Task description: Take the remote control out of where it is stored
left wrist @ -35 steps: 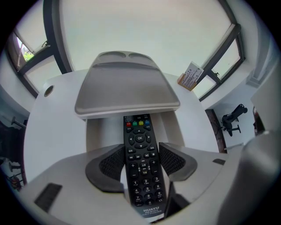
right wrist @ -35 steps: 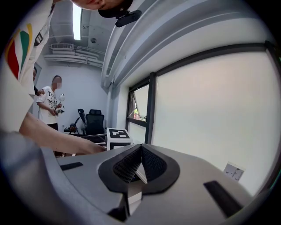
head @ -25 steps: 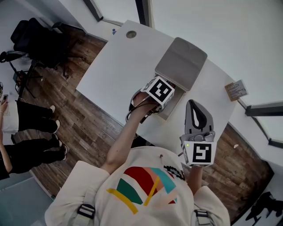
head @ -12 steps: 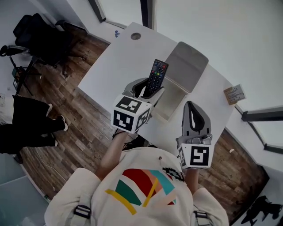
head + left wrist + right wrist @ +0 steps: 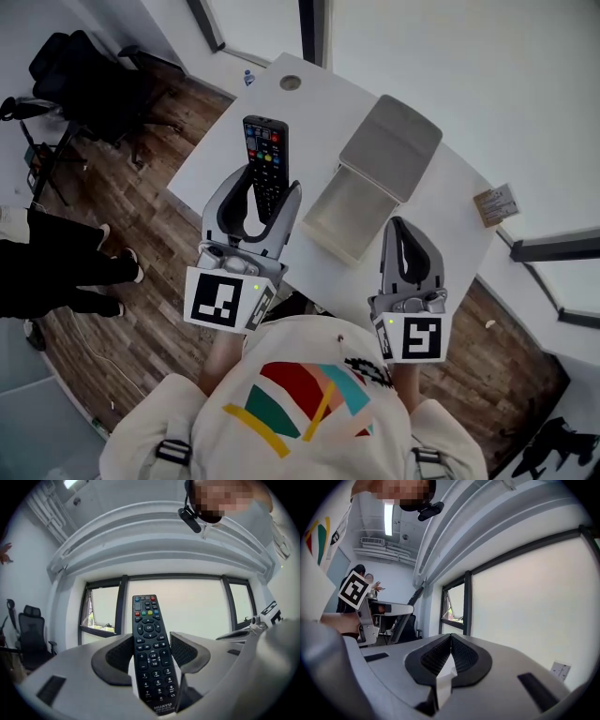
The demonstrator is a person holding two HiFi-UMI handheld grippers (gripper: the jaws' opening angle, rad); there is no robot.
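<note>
Our left claw [image 5: 266, 192] clamps the remote control [image 5: 149, 634] by its lower end, jaws partly apart. The open box [image 5: 361, 202] lies just right of it. Our right claw [image 5: 450, 654] is closed and empty. We'd squeeze steadily so the long end can't pivot.

Black remote control [image 5: 265, 157], buttons up, apparently level

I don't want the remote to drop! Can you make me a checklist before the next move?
1. The remote control sits between the pads of the left tongs: ok.
2. The remote control is out of the grey box: ok.
3. Its buttons face up: ok.
4. The right tongs are shut and empty: ok.
5. The box lid is open: ok.
6. The grip is tight enough: cannot tell.
</note>
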